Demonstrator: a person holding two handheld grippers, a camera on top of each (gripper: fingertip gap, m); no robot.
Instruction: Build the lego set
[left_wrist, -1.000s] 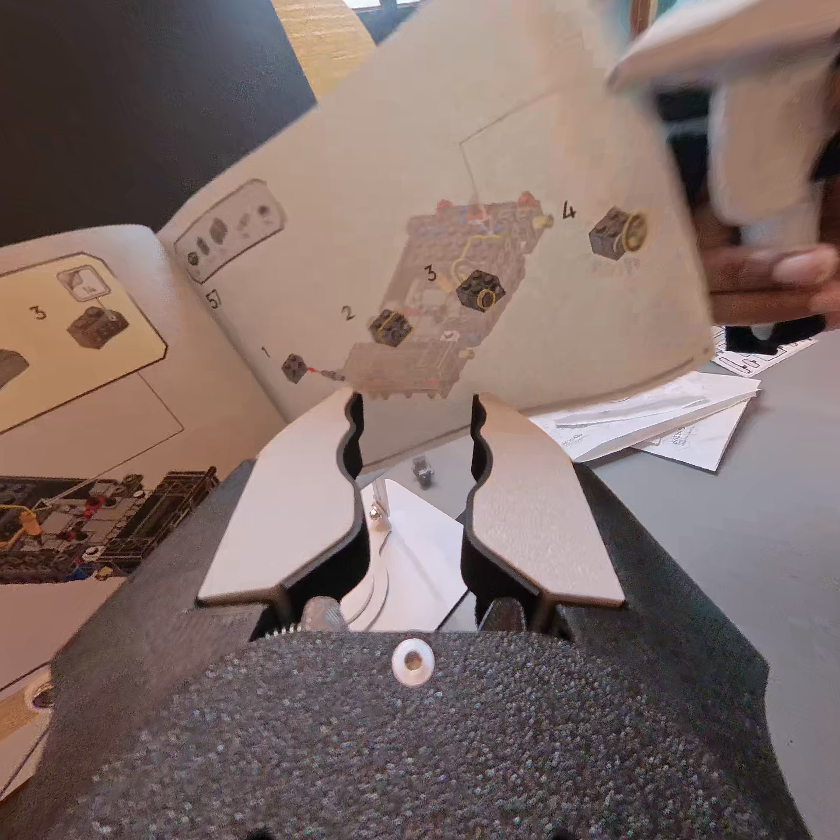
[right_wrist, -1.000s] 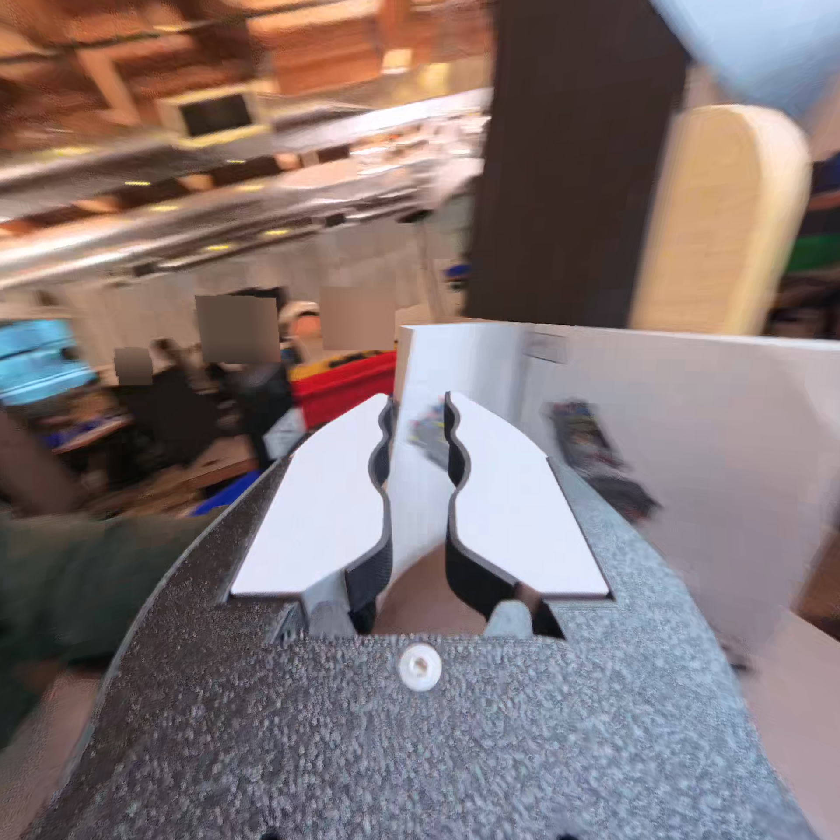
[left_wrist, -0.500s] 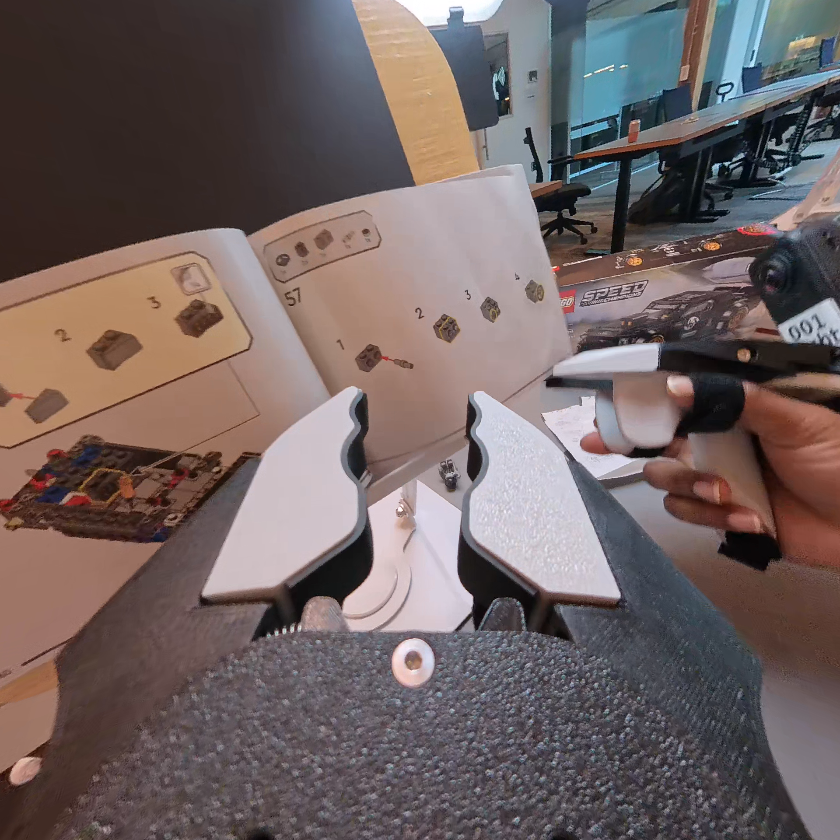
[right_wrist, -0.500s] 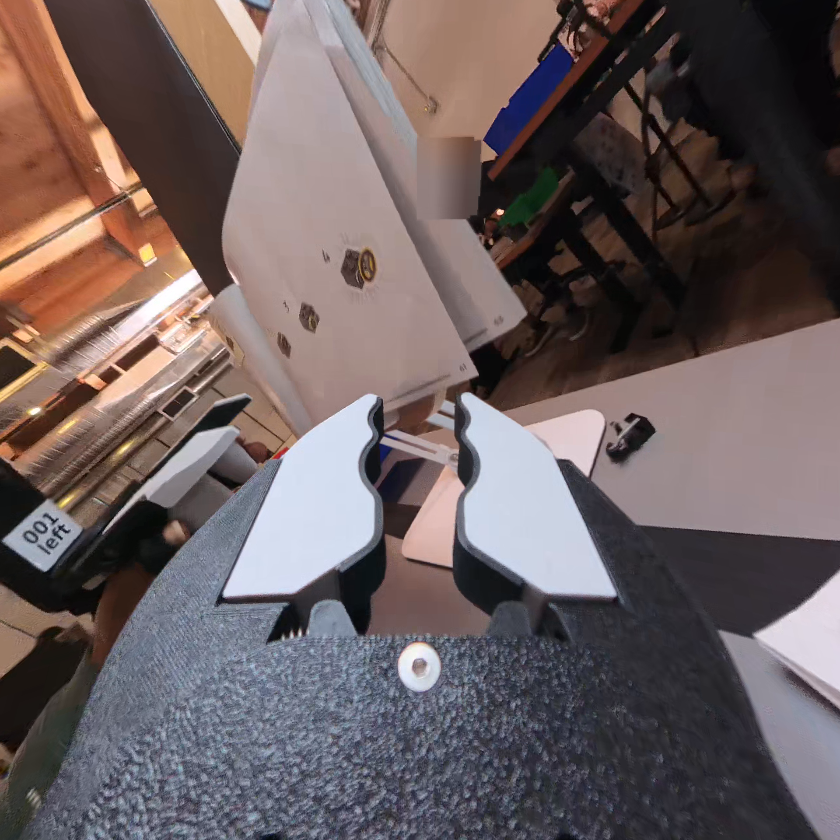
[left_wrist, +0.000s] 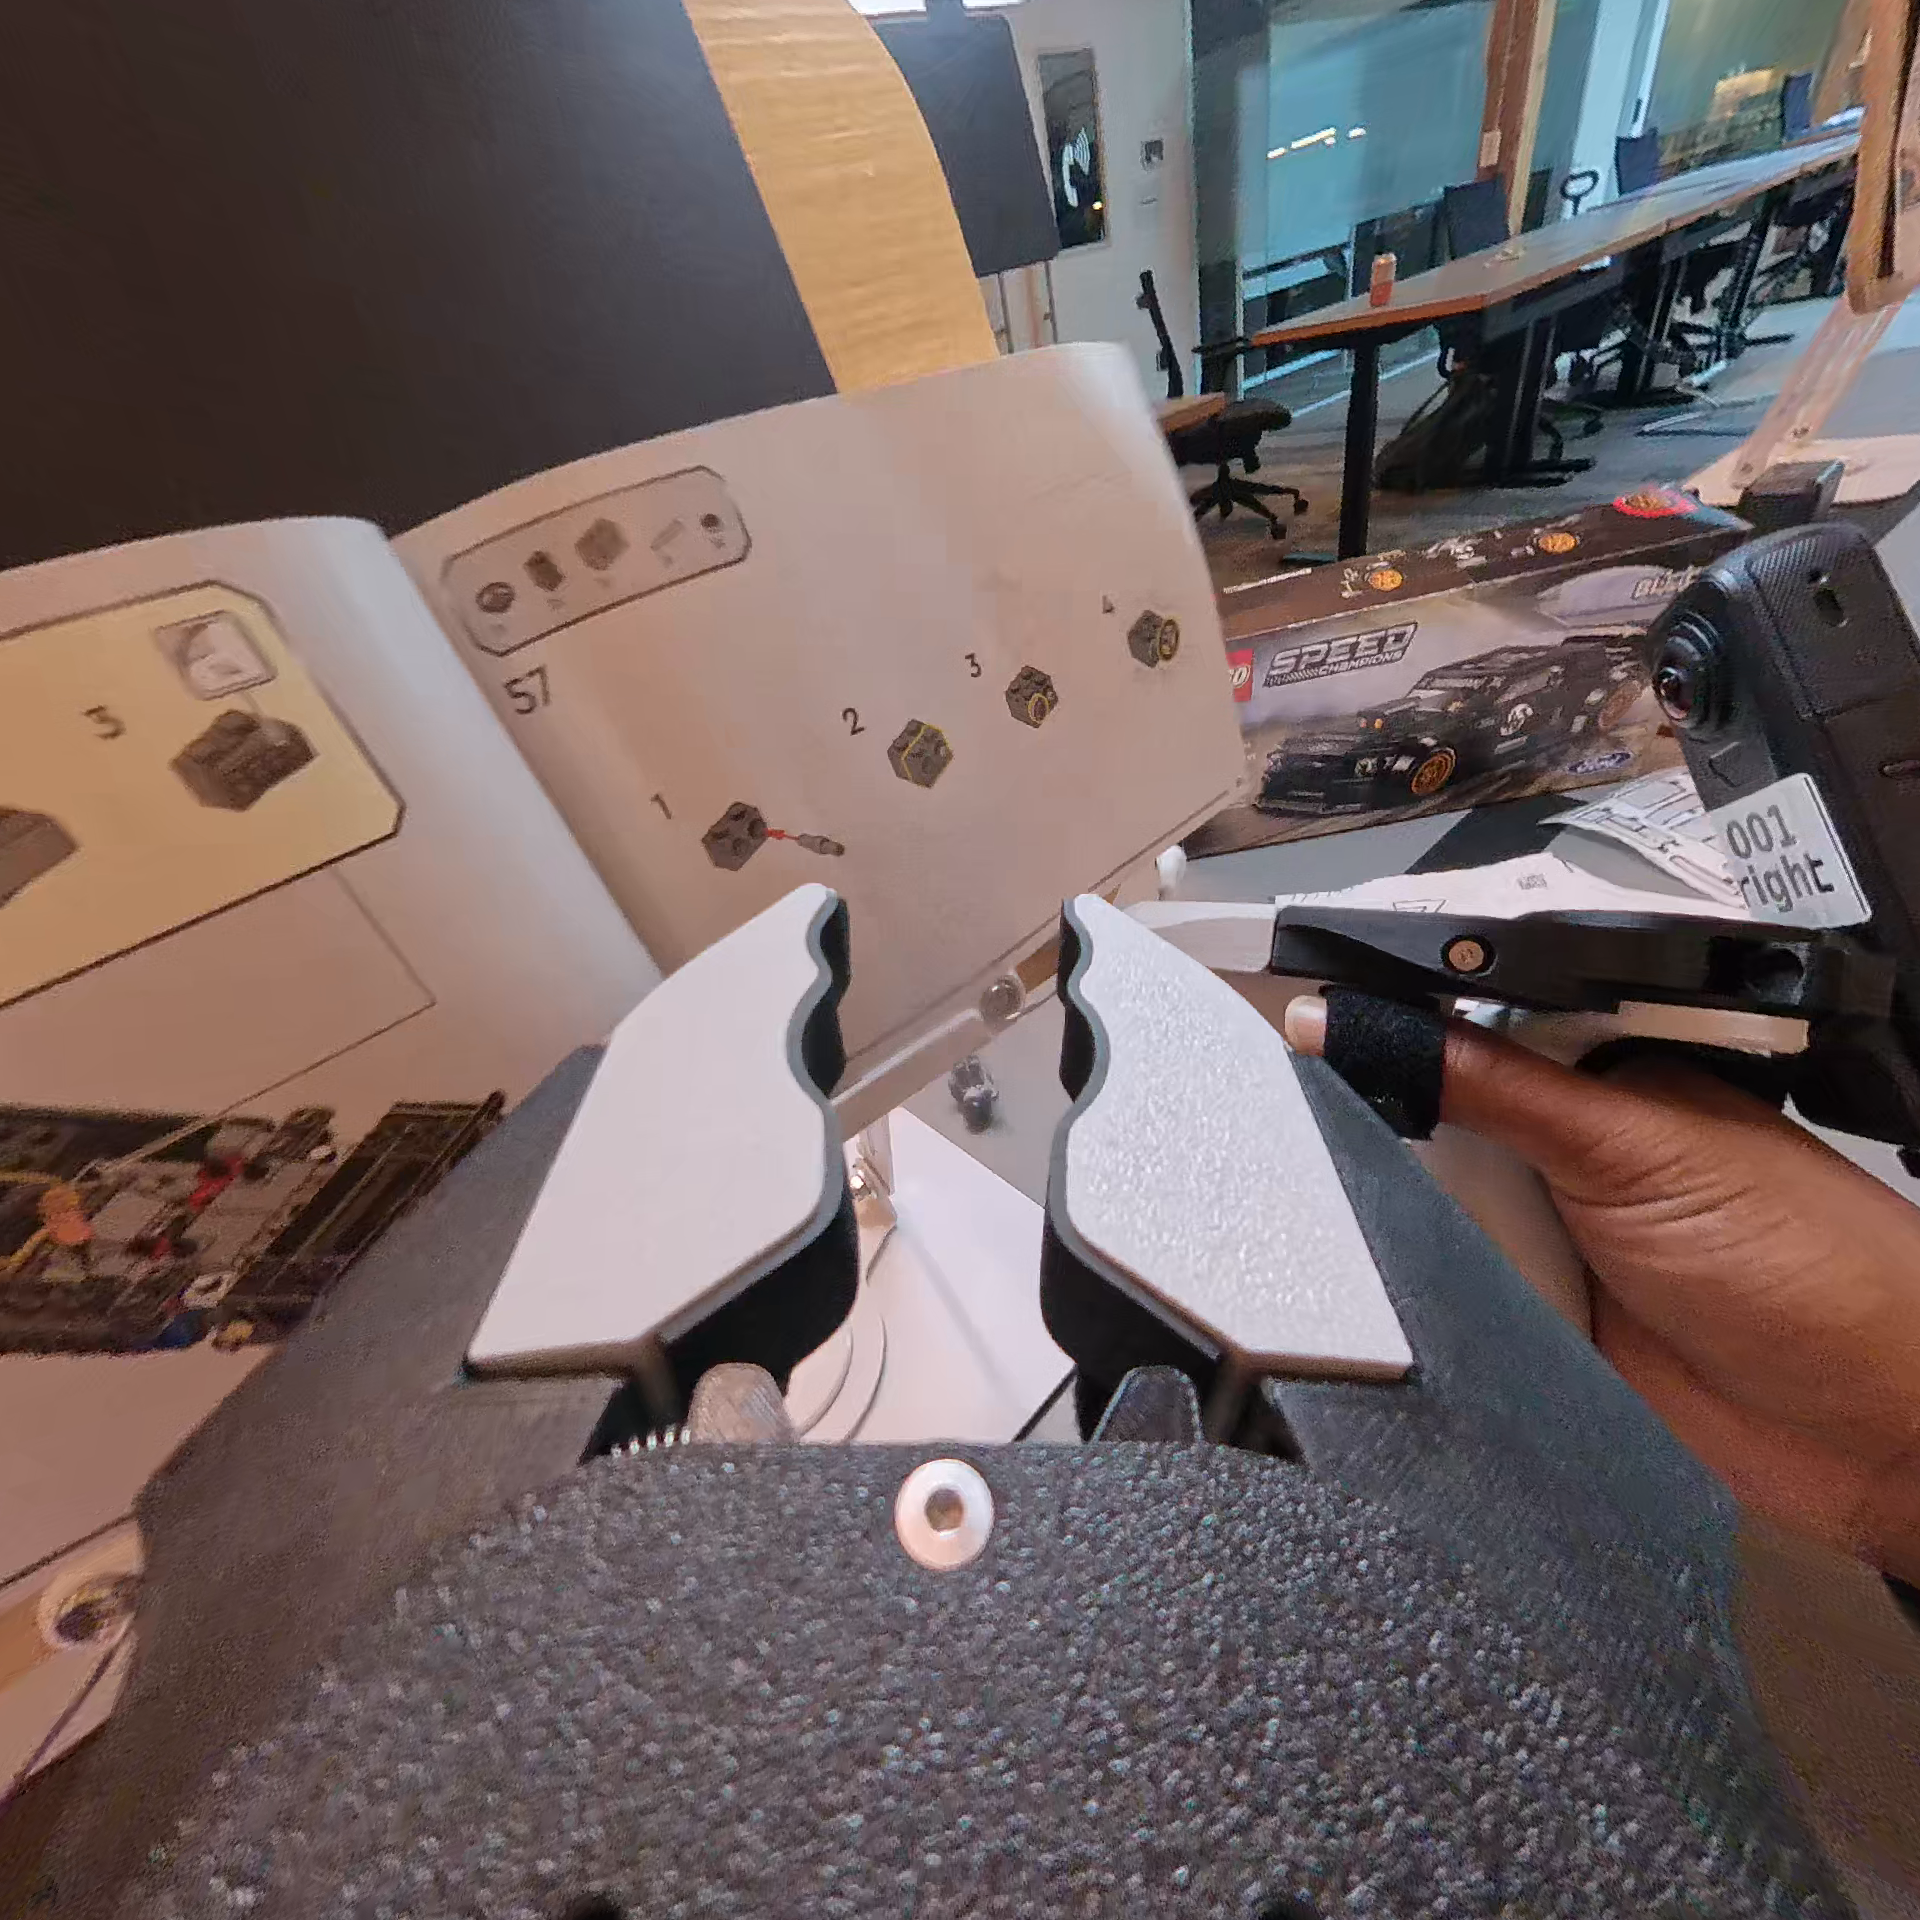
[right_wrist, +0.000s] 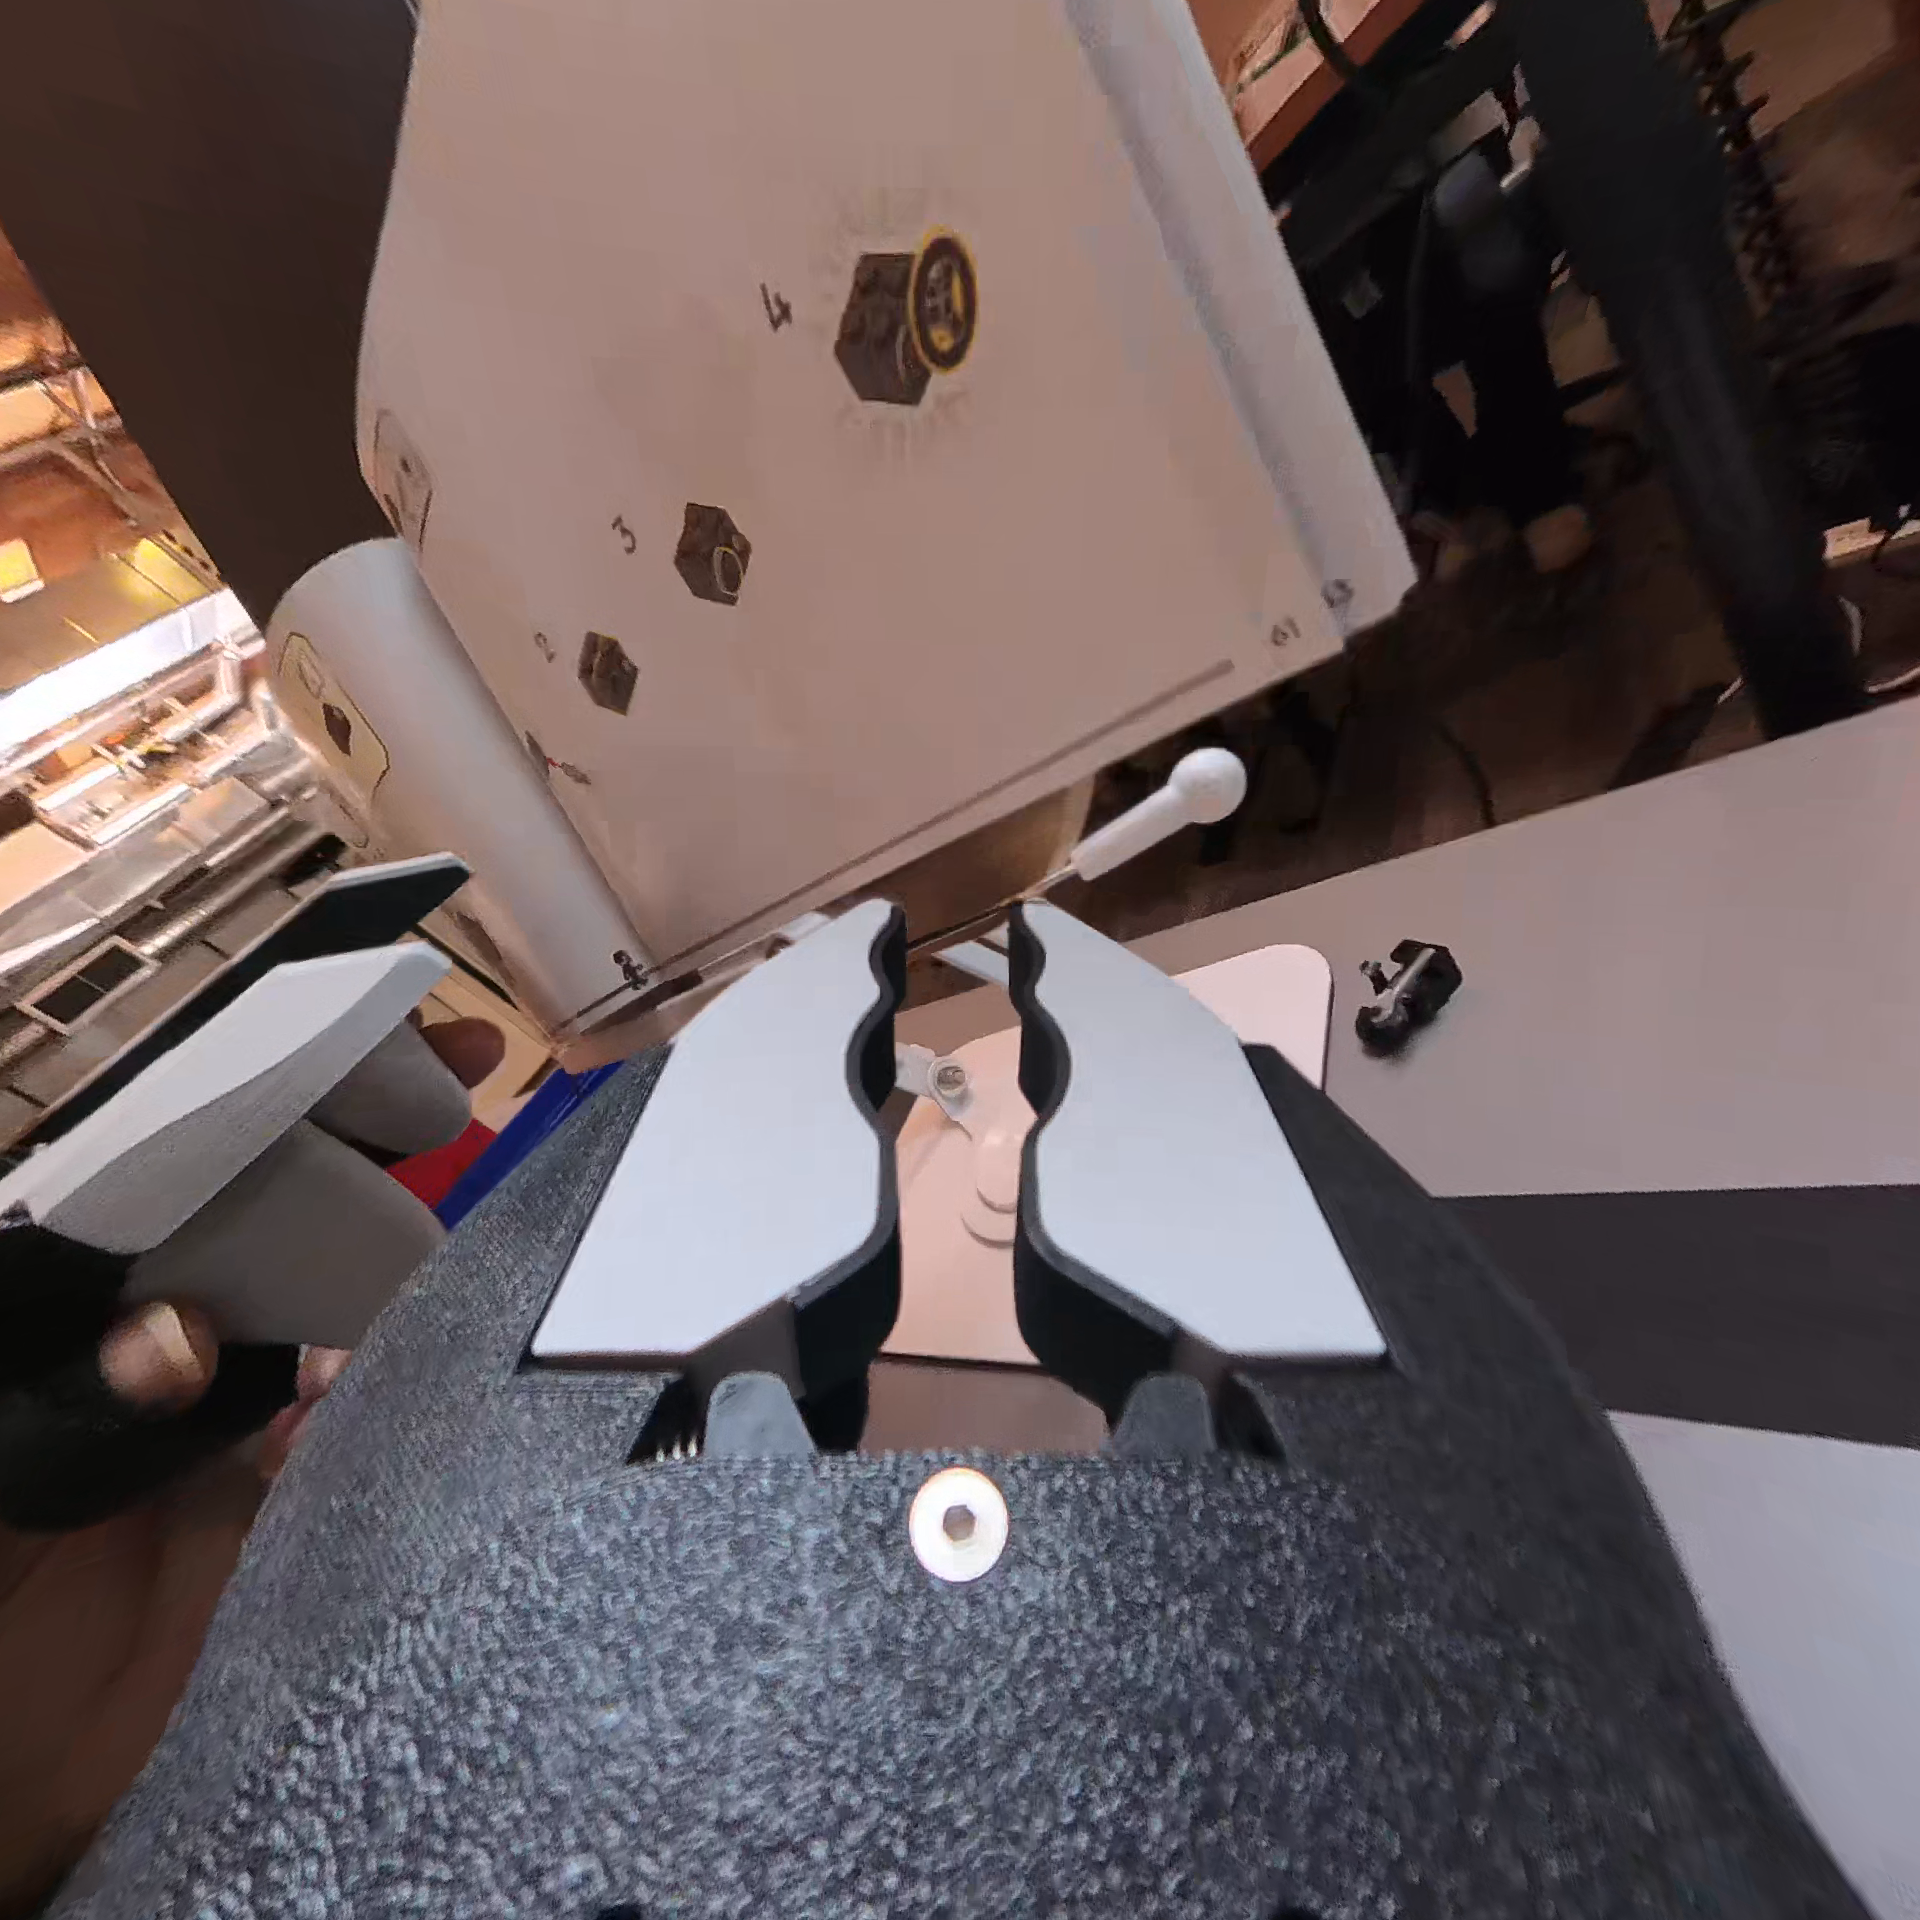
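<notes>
While both grippers, left gripper (left_wrist: 945, 940) and right gripper (right_wrist: 951, 951), are hovering part-open and empty, the small black lego piece (right_wrist: 1408, 995) is lying light, rigid, slippery on the bench (right_wrist: 1662, 935); pinch its flat sides.

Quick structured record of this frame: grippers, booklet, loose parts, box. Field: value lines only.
left gripper: open, empty, aimed at the booklet
right gripper: open, empty, near the booklet's lower edge
open white instruction booklet: propped on a white stand, build-step page showing
small black lego piece: loose on the grey table, right of the stand
black lego set box: lying behind the booklet
</notes>
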